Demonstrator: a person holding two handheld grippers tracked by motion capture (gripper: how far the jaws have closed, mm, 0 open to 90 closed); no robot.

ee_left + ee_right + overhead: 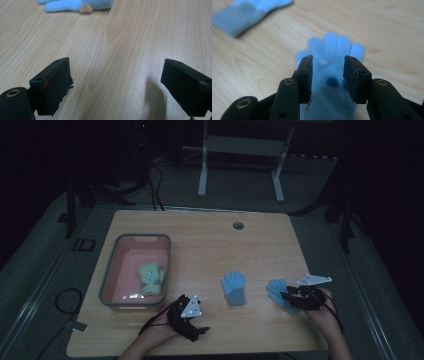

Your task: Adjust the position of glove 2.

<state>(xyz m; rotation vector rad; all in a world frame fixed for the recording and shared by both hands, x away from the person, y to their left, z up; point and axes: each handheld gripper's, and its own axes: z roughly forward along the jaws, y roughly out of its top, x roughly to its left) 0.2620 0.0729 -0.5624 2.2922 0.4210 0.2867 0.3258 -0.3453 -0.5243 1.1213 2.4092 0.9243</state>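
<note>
High view, left to right: pink bin (pixel 116 270) holding a green glove (pixel 151 278); left gripper (pixel 192 322) near the table's (pixel 210 240) front edge, jaws wide apart, empty. Then one blue glove (pixel 234 288) lying flat at centre. Farthest right, right gripper (pixel 289 298) with jaws partly closed astride the second blue glove (pixel 329 75), pads not pressing.

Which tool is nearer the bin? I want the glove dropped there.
Left. The left tool sits just beside the bin; the right tool is across the table over a blue glove.
</note>
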